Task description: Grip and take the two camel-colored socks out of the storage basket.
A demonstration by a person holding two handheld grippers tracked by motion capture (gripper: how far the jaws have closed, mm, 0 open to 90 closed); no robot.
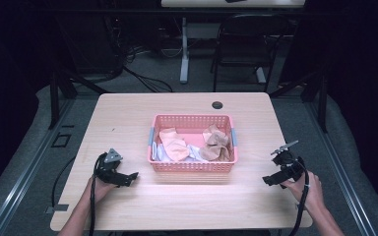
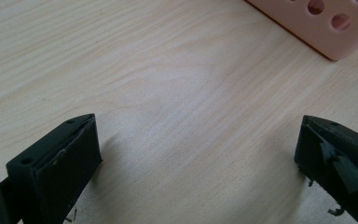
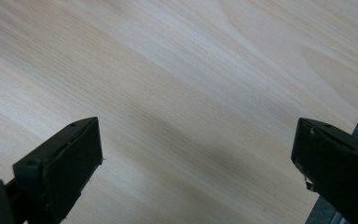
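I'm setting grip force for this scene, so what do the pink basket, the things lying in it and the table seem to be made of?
The basket looks like moulded plastic: matte pink walls pierced with regular holes. The pieces in it look like soft fabric, peach, tan and white, crumpled and folded. The table shows pale wood grain with a smooth sheen, either laminate or sealed wood.

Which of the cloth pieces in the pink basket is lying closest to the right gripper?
The tan-brown cloth, bunched at the right end of the pink basket, is closest to the right gripper. The peach cloth and white cloth lie farther left.
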